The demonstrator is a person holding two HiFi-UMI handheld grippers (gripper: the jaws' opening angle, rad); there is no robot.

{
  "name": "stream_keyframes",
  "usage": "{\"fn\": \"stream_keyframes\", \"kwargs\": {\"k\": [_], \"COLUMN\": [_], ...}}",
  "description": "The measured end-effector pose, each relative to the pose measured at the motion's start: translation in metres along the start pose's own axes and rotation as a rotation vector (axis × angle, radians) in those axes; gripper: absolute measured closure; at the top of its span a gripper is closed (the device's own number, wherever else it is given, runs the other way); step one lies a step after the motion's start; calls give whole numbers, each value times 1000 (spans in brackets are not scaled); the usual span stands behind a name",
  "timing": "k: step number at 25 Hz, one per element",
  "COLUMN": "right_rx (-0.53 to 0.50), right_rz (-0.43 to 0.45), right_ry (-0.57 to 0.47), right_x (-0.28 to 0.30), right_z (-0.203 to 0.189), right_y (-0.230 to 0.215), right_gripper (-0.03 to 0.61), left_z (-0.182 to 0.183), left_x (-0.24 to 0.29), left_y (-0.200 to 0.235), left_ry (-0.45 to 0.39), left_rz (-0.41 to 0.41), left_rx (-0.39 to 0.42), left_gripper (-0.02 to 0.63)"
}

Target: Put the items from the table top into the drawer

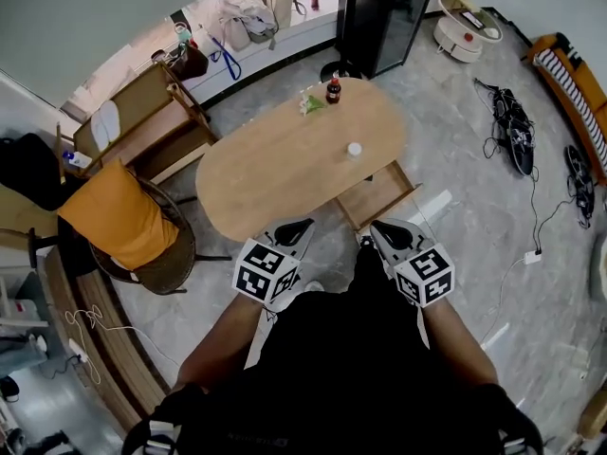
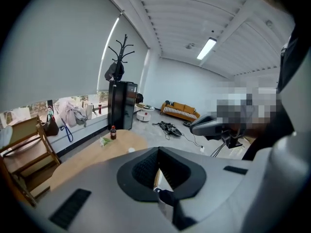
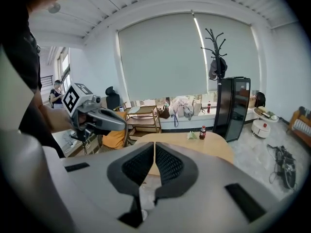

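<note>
- The room is evenly and brightly lit; daylight is diffused through the roller blind point(image 3: 165, 57)
- A lit ceiling lamp point(image 2: 207, 48) is seen in the left gripper view, without glare
- Only faint, soft shadows are cast beneath the table point(image 1: 285, 159)
- Strong fisheye bending and dark corners are shown in all views; close foreground is softened
</note>
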State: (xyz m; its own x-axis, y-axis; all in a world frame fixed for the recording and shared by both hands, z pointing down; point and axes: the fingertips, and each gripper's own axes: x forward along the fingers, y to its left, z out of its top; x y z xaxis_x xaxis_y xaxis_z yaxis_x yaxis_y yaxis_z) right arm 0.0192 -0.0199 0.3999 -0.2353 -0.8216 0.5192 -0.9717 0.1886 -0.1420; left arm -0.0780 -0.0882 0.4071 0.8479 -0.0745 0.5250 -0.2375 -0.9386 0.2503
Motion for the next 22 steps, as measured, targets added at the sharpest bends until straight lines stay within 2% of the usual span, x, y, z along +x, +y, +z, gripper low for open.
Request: {"fn": "stream_keyframes", "kwargs": {"k": [2,5,8,16,20,22], "right_rx": [-63,-216,-325,-340,-336,-347], "right_rz": [-3,-4,34,174,240,276], "right_ry": [23,106,177,265,348,408], "right_x": [16,43,69,149,195,221], "right_z": [2,-4,-10,-34,-65,-87], "right_y": [-27,-69,-109,-210,-243,-254], "right_gripper": [574,574,574,572,563,507], "left_z": [3,13,24,61,51,39], "left_x": [11,28,52,135,163,171], "left_y": [15,35,53,96,114,119], "left_ry": [4,11,22,17,66,93], "left_rz": [38,91,135,245,314,343], "left_rx": [-24,-62,-101,-194,-250,-296], "left_gripper": [609,609,609,609,609,609]}}
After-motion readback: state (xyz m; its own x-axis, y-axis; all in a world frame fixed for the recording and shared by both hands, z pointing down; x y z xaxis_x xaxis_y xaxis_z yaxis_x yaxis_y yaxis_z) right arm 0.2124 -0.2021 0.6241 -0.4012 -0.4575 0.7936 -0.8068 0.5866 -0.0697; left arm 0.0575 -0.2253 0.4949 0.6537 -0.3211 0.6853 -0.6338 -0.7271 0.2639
